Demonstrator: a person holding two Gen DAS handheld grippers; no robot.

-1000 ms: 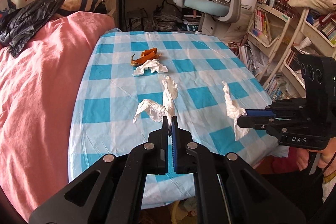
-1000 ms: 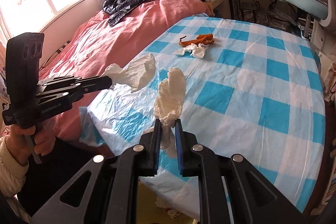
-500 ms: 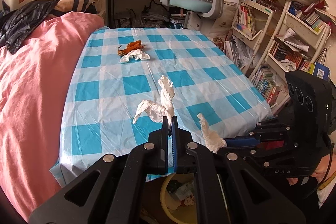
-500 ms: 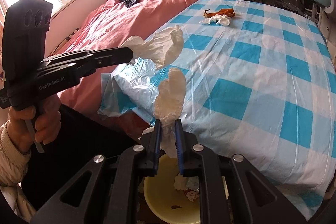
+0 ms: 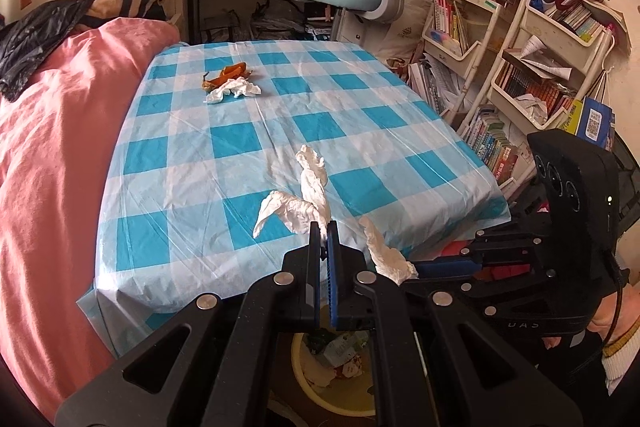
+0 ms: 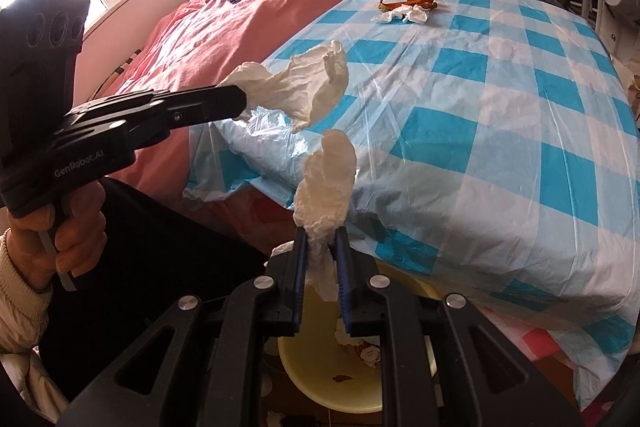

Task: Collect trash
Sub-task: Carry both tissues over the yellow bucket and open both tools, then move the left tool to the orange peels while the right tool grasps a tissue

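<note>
Because both loads are bound for the yellow waste bin [image 6: 320, 383] below, left gripper [image 5: 325, 231] clamps one crumpled tissue [image 5: 298, 205] over it. Right gripper [image 6: 321, 241] pinches another wadded tissue [image 6: 328, 183] likewise; a third tissue [image 5: 234, 90] and orange peel [image 5: 232, 71] await on the checked tablecloth [image 5: 360, 115].

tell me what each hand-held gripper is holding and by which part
Left hand-held gripper: a crumpled white tissue, pinched at its lower end. Right hand-held gripper: another white tissue, gripped near its lower end, a tail hanging below.
</note>
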